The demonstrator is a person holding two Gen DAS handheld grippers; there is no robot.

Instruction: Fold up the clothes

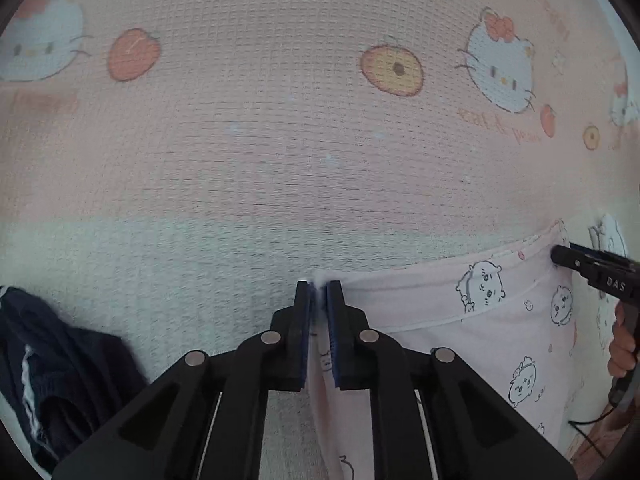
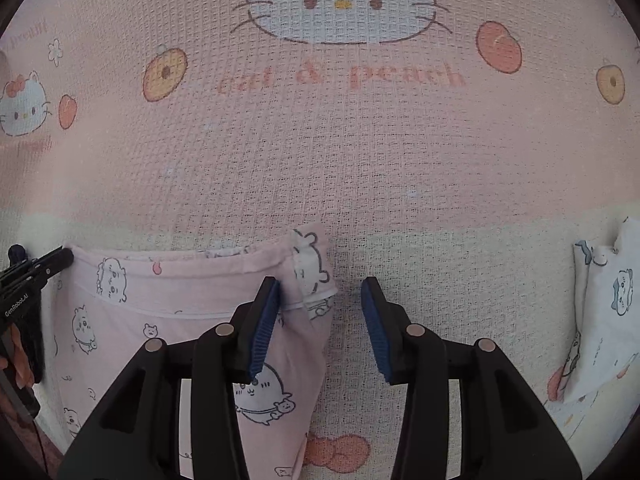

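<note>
Gripping one corner of the pink garment [image 1: 460,312], the left claw [image 1: 319,286] is pinching the cloth between its nearly closed pads, though whether it is clamping firmly is hard to judge. The garment is lying flat on the peach-print blanket [image 1: 280,140], its top hem running from 9 to 3 o'clock between both claws. The right claw [image 2: 320,292] is standing open, its left pad [image 2: 264,320] touching the folded corner, which is lying toward 10 o'clock from its gap. A dark garment [image 1: 60,360] is sitting at 8 o'clock in the left view. The right claw is nearer the loose corner and probably needs shifting leftward before closing.
</note>
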